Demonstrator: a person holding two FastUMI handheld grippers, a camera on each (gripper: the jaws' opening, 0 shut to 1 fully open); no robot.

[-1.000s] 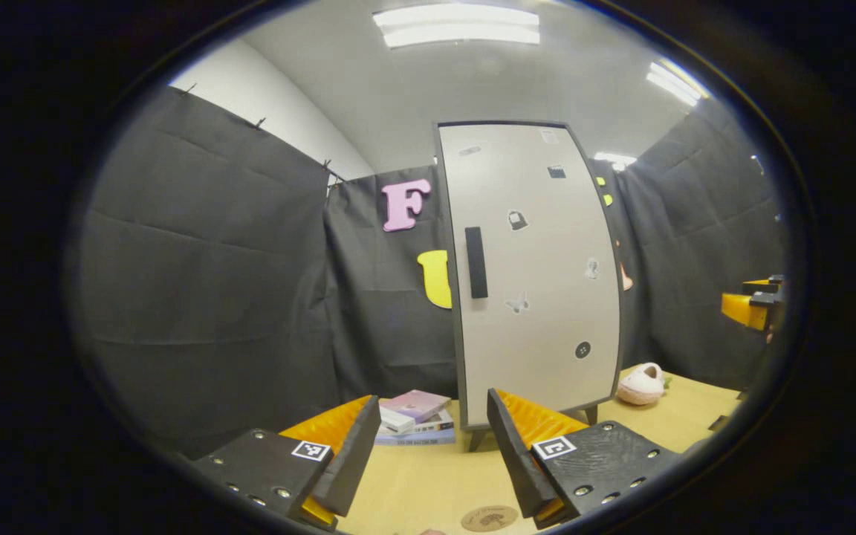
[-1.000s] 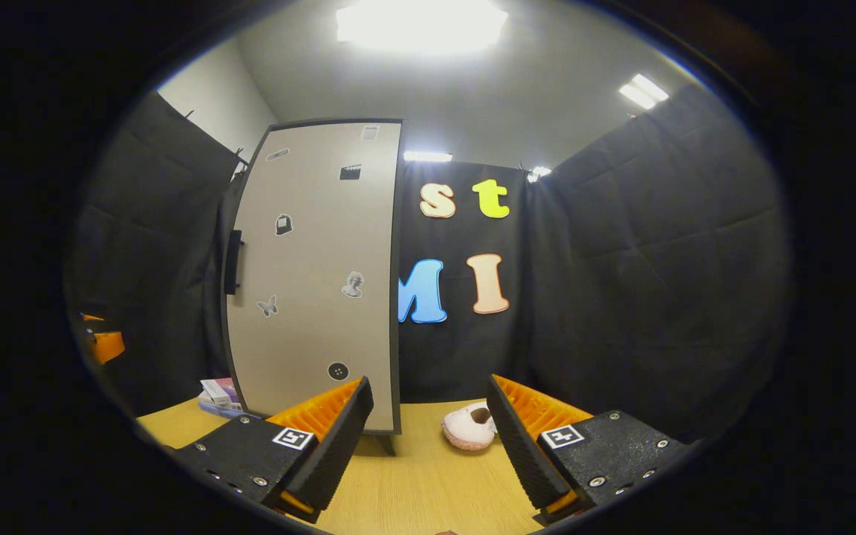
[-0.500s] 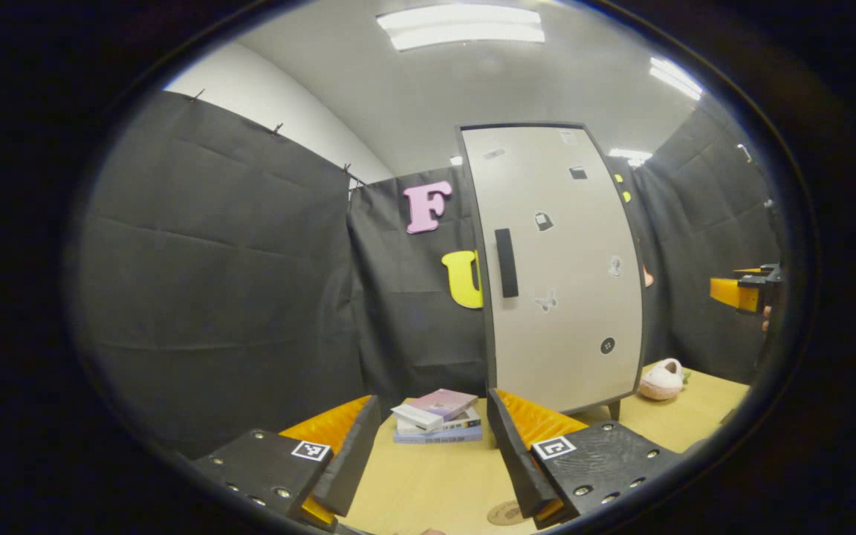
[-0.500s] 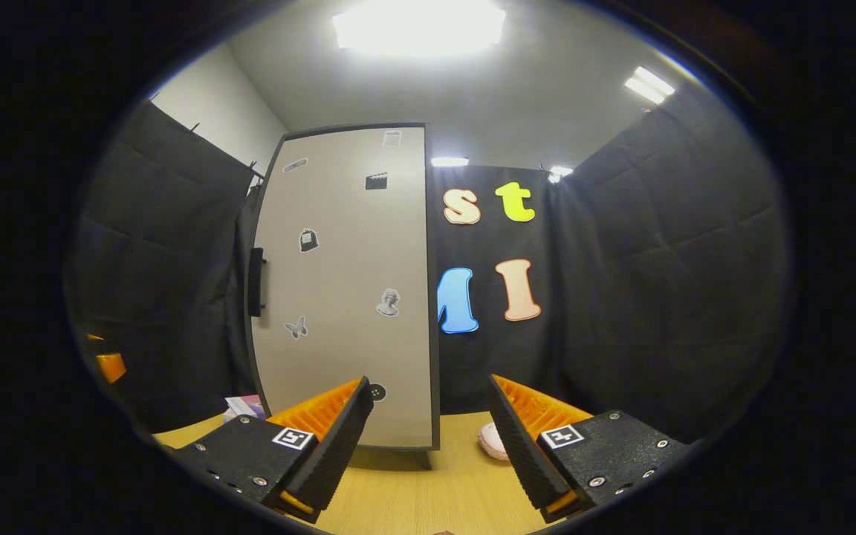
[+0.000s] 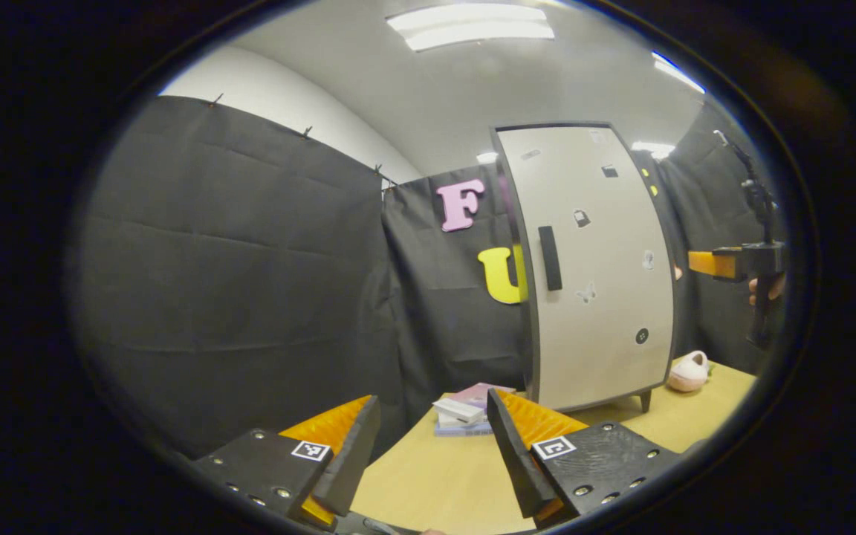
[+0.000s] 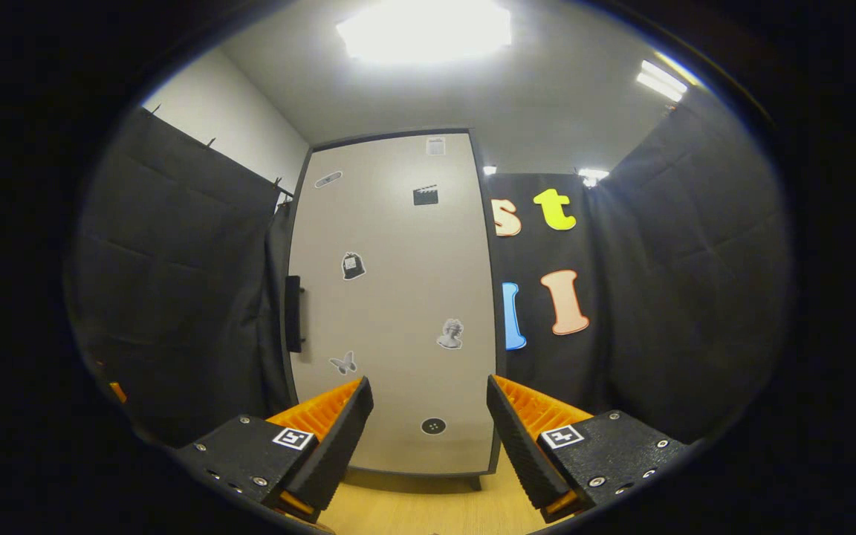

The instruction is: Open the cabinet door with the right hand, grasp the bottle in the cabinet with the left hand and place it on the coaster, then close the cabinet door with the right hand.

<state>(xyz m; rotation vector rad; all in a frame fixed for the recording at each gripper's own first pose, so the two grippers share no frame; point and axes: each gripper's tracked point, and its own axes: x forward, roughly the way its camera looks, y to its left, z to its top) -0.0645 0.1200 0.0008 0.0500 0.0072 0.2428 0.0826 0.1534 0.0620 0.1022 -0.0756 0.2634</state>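
On the tan wooden table (image 5: 435, 475) the left gripper (image 5: 428, 461) hovers, fingers apart, empty; stacked books (image 5: 465, 412) beyond. Tall grey cabinet door (image 6: 398, 297) shut, so bottle hidden inside. Right gripper (image 6: 428, 438) faces it, fingers apart, empty. Opening step: next, reach the black bar handle (image 6: 293, 313) at door's left edge.

Glaring ceiling panels (image 6: 423, 28), sharp centre, fisheye-bent edges.

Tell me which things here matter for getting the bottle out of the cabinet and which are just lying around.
For the job: cabinet door, its handle, right gripper, left gripper.

Lying about: stack of books, pink slipper, both on the table.
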